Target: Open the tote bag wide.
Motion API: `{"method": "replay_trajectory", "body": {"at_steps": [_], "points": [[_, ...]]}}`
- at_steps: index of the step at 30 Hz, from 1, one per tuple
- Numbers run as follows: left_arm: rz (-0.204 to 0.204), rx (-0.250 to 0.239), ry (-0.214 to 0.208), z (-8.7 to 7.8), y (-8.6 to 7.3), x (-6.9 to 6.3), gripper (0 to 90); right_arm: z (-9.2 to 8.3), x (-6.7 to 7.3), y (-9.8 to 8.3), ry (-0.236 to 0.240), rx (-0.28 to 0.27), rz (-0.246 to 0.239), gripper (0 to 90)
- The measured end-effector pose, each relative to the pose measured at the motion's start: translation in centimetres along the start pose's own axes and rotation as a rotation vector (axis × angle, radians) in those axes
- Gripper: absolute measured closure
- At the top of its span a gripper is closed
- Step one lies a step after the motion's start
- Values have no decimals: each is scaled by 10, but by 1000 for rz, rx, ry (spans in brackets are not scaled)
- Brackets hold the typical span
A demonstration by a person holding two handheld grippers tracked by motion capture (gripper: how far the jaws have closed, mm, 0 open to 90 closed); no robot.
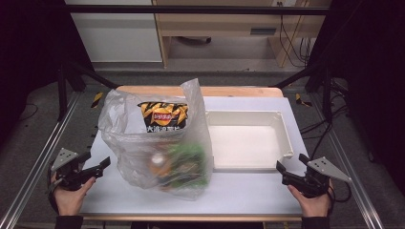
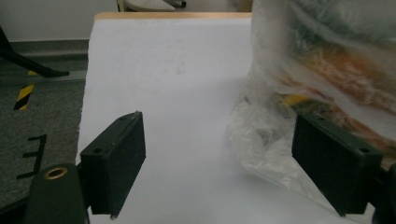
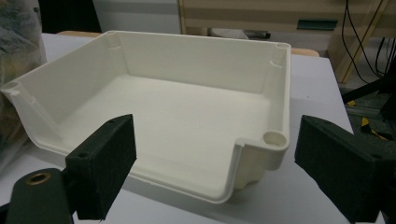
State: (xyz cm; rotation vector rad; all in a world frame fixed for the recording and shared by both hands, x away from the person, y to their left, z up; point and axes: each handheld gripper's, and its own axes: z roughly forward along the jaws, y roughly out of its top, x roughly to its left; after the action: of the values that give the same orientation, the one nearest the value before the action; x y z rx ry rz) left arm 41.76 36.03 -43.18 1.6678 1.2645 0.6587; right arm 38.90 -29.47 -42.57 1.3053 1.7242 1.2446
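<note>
The plastic bag point(image 1: 155, 143) sits on the table point(image 1: 248, 191) just left of the empty white tray point(image 1: 286, 131), stuffed with a chip packet point(image 1: 162, 117), a bottle point(image 1: 160, 164) and something green. You haven't touched it yet; this looks like the start of unpacking. Your left gripper point(image 1: 98, 168) waits near the bag's left side, your right gripper point(image 1: 282, 172) at the tray's near corner, both with fingers wide and holding nothing. Next you'll likely need to open the bag's mouth and pin the plastic.
</note>
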Motion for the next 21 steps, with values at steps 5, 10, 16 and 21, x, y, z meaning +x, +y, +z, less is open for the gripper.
{"method": "replay_trajectory", "body": {"at_steps": [5, 10, 16, 21], "points": [[18, -27, -24, -6, 5, -10, 201, 1, 11, 9, 29, 1, -5, 144], [14, -56, -44, -14, 10, -14, 221, 5, 26, 17, 71, -13, 1, 151], [20, -96, -87, -23, 16, -22, 239, 13, 44, 27, 131, -29, -3, 167], [47, -130, -123, -32, 23, -34, 257, 20, 68, 39, 212, -39, -34, 203]]}}
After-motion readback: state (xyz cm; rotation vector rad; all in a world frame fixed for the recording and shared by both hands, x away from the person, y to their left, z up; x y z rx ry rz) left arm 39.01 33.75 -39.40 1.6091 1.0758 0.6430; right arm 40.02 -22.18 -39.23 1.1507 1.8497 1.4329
